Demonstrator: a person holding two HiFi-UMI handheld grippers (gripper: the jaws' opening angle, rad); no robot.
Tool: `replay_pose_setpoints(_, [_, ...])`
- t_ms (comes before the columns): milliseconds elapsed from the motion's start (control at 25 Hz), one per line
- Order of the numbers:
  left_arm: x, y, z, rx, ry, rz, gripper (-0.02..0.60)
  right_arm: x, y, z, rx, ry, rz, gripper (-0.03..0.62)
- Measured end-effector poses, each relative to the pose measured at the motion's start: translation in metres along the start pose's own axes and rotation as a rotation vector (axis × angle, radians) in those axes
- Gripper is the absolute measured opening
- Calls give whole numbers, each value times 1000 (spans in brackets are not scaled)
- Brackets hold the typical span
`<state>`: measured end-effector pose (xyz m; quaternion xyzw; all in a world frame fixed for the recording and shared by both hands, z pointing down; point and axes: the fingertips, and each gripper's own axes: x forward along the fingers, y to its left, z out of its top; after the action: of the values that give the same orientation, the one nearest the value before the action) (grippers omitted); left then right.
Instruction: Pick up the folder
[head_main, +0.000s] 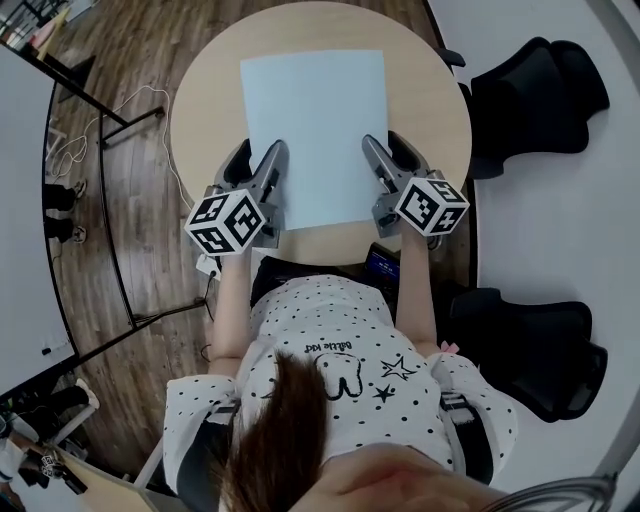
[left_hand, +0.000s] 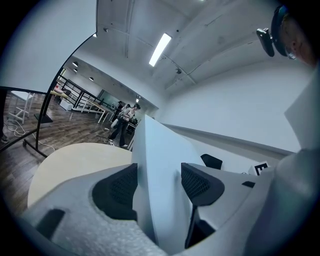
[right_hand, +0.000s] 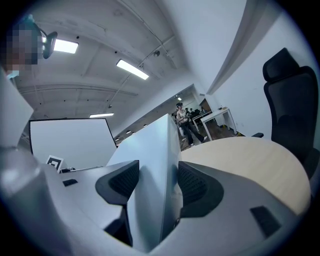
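Observation:
A pale blue folder (head_main: 313, 130) is over the round beige table (head_main: 205, 110), and both grippers hold its near edge. My left gripper (head_main: 262, 168) is at its near left corner, my right gripper (head_main: 385, 160) at its near right corner. In the left gripper view the folder (left_hand: 157, 160) stands edge-on between the two dark pads (left_hand: 200, 184), and the left gripper (left_hand: 159, 182) is shut on it. The right gripper view shows the same: the folder (right_hand: 150, 160) is pinched in the right gripper (right_hand: 157, 186).
Two black office chairs stand at the right, one far (head_main: 540, 90) and one near (head_main: 530, 345). A whiteboard stand (head_main: 100, 200) and loose cables (head_main: 70, 150) are on the wood floor at the left. The person's torso is close against the table's near edge.

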<state>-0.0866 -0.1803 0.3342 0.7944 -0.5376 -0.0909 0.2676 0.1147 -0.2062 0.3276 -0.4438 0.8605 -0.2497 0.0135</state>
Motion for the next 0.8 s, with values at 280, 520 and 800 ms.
replay_pose_setpoints(280, [-4, -7, 9, 12, -28, -13, 274, -6, 7, 9, -16, -27, 7, 236])
replay_pose_setpoints(520, [-11, -17, 14, 10, -53, -19, 275, -14, 11, 16, -31, -50, 15, 235])
replay_pose_setpoints(800, [-19, -30, 34, 32, -111, -32, 274, -20, 23, 35, -55, -94, 40, 233])
